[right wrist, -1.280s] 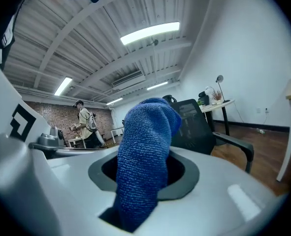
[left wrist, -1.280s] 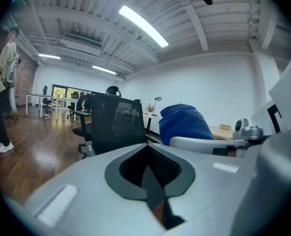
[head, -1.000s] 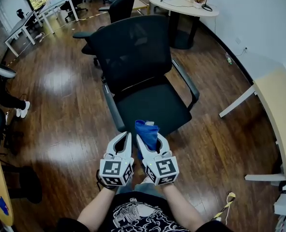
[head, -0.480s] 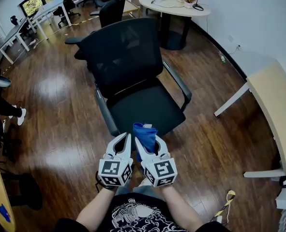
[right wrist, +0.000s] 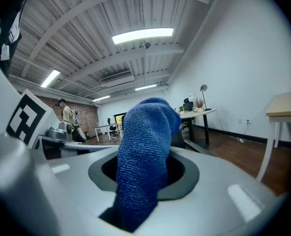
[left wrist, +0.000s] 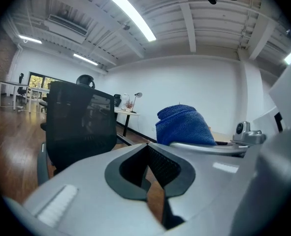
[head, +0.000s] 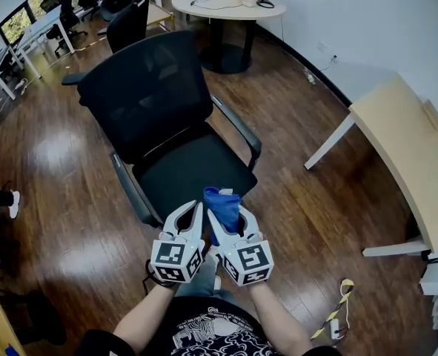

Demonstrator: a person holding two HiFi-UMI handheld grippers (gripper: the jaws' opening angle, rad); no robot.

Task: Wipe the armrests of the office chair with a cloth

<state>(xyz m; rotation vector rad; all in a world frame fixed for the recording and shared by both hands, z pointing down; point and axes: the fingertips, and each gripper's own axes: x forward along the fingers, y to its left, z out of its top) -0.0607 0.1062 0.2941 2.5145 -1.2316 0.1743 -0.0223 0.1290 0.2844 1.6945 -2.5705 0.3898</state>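
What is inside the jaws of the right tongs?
A blue cloth is clamped in the right tongs, its bunched end sticking out past the tips. The cloth's lower end is covered by the tongs' body.

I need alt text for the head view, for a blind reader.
The right gripper holds a blue cloth in its tongs, in front of a black office chair on a wooden floor. The left gripper beside it is shut and empty; the armrests are untouched.
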